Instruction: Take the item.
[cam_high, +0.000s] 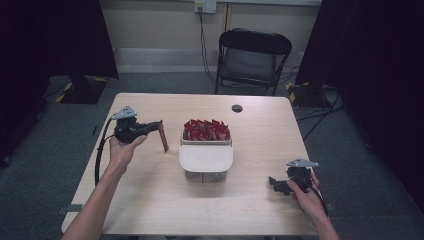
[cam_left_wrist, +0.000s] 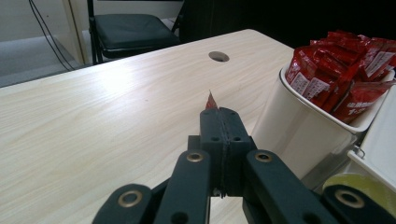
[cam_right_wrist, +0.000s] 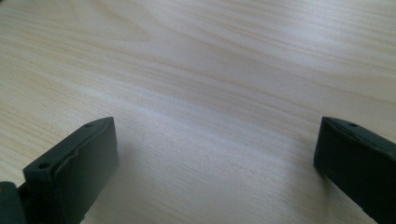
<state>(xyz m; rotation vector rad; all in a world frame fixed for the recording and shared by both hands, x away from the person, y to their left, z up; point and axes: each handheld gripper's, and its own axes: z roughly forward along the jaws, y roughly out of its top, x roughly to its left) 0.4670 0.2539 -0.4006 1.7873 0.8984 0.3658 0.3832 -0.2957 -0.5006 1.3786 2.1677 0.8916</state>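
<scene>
A white bin in the middle of the table holds several red packets; the bin and its packets also stand at the right of the left gripper view. My left gripper is shut on one red packet, which hangs down from the jaws left of the bin, above the table. A red corner of that packet sticks up past the closed jaws of the left gripper. My right gripper rests low at the table's front right, open, with bare wood between its fingers.
The wooden table has a round cable hole near its far edge. A black folding chair stands behind the table. Dark curtains hang at both sides, and cables run across the floor at right.
</scene>
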